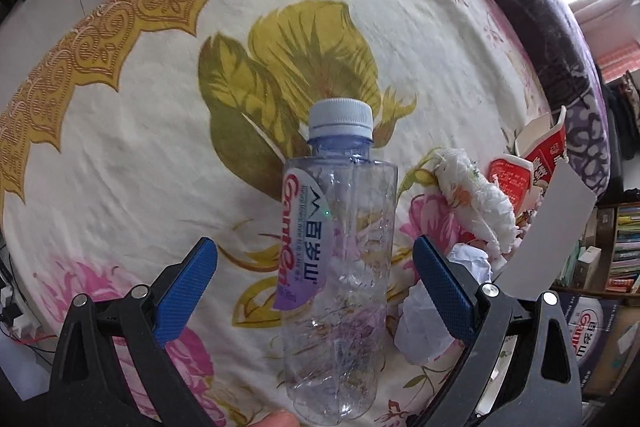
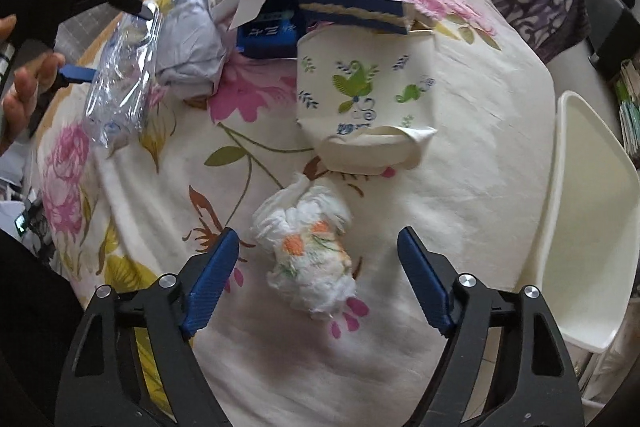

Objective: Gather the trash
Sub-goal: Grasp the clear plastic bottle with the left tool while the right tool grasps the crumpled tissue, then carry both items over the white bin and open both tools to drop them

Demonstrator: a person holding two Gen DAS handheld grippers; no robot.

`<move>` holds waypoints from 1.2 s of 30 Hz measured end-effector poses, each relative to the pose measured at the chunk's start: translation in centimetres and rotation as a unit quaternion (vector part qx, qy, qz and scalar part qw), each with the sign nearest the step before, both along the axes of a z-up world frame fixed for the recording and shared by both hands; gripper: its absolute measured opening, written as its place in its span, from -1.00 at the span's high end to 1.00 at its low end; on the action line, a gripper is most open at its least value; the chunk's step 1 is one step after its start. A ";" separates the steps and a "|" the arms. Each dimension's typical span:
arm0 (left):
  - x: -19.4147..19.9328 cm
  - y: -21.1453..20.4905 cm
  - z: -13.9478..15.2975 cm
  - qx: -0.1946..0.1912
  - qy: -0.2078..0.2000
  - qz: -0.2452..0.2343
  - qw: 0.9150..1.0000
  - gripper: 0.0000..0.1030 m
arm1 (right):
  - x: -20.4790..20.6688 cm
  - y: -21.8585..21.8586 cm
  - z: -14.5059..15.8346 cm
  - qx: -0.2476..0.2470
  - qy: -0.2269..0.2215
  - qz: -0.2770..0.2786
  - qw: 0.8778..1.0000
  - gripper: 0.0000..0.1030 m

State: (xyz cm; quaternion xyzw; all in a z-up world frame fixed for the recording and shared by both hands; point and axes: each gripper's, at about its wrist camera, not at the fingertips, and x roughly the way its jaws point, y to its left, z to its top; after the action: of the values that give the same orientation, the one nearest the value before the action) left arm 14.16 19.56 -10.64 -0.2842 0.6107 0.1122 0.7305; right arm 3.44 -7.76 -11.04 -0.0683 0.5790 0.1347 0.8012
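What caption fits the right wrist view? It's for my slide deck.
Open right gripper poised over a crumpled floral tissue wad on a flowered bedsheet, crushed paper cup beyond.

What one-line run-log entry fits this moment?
left hand-held gripper: open around water bottle | right hand-held gripper: open around crumpled tissue | surface: floral bedsheet

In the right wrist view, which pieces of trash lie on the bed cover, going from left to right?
Clear plastic bottle → crumpled grey-white paper → blue box → printed paper cup. The crumpled tissue, nearer the camera, sits between the open right gripper fingers.
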 end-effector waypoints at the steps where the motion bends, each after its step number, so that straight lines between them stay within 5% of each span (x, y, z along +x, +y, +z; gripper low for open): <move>1: 0.1 -0.1 -0.2 0.002 0.001 -0.002 1.000 -0.85 | 0.0 0.2 -0.1 -0.003 -0.001 0.003 1.000 -0.32; 5: 0.5 -0.5 -0.8 -0.002 0.007 -0.008 1.000 -0.68 | 0.0 0.7 0.2 -0.011 -0.017 0.009 1.000 0.36; 7: 0.9 -0.6 -1.1 -0.002 0.012 -0.011 1.000 -0.60 | 0.1 0.5 0.4 -0.001 -0.015 0.001 1.000 0.39; 11: 1.1 -0.9 -0.7 0.002 0.001 -0.020 1.000 -0.06 | 0.2 0.2 0.6 0.007 -0.014 -0.007 1.000 0.42; 20: 0.3 -1.7 3.1 0.044 -0.068 -0.032 0.996 -0.06 | 0.4 -1.2 4.1 0.044 -0.064 -0.031 0.997 0.43; 30: -1.1 -8.0 10.7 0.127 -0.218 -0.072 0.965 -0.06 | 0.5 -6.3 8.9 0.063 -0.180 -0.129 0.973 0.43; 36: -2.0 -12.0 12.5 0.155 -0.268 -0.100 0.946 -0.06 | 0.1 -11.3 10.6 0.064 -0.221 -0.212 0.950 0.42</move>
State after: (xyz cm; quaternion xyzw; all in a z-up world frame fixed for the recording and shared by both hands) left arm 12.15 7.57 1.84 -0.1248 0.3926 0.0511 0.9098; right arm 3.53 -19.09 -0.41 0.0799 0.3784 -0.0202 0.9220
